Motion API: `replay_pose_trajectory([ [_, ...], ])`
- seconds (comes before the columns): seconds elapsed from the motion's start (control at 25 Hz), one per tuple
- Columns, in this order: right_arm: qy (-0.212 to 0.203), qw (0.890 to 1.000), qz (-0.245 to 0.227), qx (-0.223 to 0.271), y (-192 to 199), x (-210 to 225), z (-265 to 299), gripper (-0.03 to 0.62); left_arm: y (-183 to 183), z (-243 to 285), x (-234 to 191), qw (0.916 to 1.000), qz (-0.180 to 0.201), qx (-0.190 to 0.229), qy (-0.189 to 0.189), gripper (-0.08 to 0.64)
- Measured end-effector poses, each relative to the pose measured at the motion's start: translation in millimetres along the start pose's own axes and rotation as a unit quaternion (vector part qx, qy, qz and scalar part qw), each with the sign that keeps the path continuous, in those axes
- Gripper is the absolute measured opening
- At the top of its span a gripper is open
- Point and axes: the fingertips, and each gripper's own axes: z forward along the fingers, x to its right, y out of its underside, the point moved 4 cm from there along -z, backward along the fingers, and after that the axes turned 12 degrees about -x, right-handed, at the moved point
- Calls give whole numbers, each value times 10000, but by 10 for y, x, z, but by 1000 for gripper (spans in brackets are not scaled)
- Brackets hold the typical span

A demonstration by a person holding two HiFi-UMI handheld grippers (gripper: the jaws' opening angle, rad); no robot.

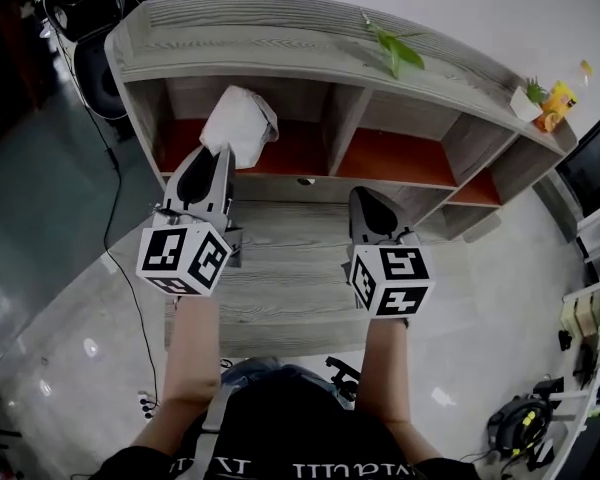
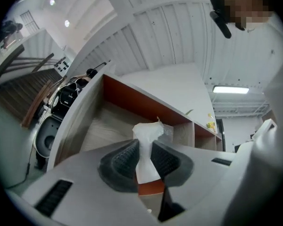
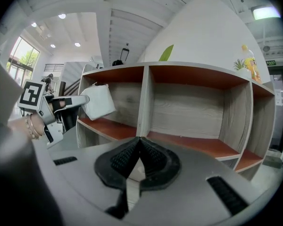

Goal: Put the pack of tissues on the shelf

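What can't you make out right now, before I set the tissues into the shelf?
- Head view: the pack of tissues and left tongs cover the compartment floor beneath them, so contact with the shelf is unclear.
- Left gripper view: the tongs' own body hides most of the pack; only the pinched fold shows.
- Head view: the yellow item on the shelf top is too small to identify.

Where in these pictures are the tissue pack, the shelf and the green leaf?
tissue pack [image 1: 238, 120], head view, middle of white wrapper.
shelf [image 1: 260, 23], head view, bare top board.
leaf [image 1: 398, 50], head view, broad green blade.
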Motion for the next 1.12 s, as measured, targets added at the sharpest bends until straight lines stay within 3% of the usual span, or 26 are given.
replay_pose_trajectory([
  [0.24,-163,9998,-40,-87,43,57,29,17,27,11,-79,9961,-867,105,-104,77],
  [0.44,-278,9994,-168,-117,35,220,62,17,122,69,-103,9863,-1615,186,-293,77],
  [0.64,-445,9983,-368,-90,-55,370,115,17,209,145,-147,9700,-2340,238,-621,77],
  [0.84,-576,9974,-433,-27,-114,520,168,17,252,232,-65,9505,-3032,408,-544,77],
  [1.12,-718,9964,-441,133,-134,588,174,17,368,257,-58,9160,-3942,568,-475,77],
])
